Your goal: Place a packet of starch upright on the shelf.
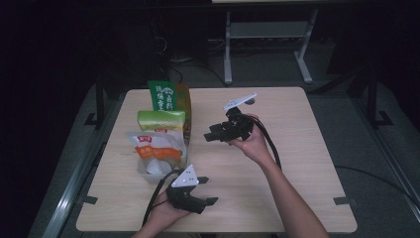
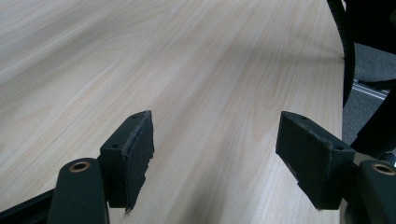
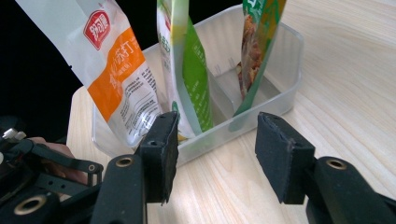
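A clear plastic bin (image 3: 286, 65) stands on the wooden table (image 1: 277, 163) at its left side. Three snack bags stand upright in it: a white-and-orange bag (image 3: 114, 70) (image 1: 157, 148), a light green bag (image 3: 189, 70) (image 1: 161, 120) and a dark green bag (image 3: 259, 37) (image 1: 166, 95). My right gripper (image 1: 212, 134) (image 3: 217, 154) points at the bin from the right, a short way off, open, with nothing between its pads. My left gripper (image 1: 208, 190) (image 2: 215, 158) rests low near the front edge, open over bare wood.
A black cable (image 2: 346, 56) trails past the table's edge in the left gripper view. The other hand and its gripper (image 3: 42, 177) show at the lower left of the right gripper view. Metal stand legs (image 1: 267, 44) rise beyond the far edge.
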Tool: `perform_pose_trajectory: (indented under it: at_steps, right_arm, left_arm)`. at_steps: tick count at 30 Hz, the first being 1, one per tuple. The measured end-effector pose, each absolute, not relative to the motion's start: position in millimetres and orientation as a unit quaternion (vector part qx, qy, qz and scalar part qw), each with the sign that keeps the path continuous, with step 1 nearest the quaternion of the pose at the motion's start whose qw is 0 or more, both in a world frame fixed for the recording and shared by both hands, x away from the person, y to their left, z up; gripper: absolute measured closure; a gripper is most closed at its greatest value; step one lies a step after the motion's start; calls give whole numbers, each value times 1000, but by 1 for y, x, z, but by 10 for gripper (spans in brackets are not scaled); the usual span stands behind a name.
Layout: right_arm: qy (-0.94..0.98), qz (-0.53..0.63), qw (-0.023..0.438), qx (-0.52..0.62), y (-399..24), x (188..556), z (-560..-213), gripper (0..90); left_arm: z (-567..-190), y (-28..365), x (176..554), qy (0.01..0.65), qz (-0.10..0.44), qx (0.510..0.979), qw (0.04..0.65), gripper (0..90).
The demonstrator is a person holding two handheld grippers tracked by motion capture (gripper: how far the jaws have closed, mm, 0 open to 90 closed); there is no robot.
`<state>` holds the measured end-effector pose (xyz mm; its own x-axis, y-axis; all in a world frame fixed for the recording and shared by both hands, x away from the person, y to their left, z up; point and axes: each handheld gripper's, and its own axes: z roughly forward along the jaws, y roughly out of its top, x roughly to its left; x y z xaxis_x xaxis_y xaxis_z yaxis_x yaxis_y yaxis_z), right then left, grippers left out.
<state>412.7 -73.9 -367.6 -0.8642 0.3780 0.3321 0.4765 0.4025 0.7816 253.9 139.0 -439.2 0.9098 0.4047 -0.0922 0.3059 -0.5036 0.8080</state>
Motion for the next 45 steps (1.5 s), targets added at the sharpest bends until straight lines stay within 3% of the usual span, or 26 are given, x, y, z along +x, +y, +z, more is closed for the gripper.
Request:
perform_pose_trajectory:
  at_steps: [45]
  right_arm:
    - [-829, -457, 46, -318, -145, 390, -386, 381]
  left_arm:
    - [-437, 145, 256, 206, 53, 863, 459, 276]
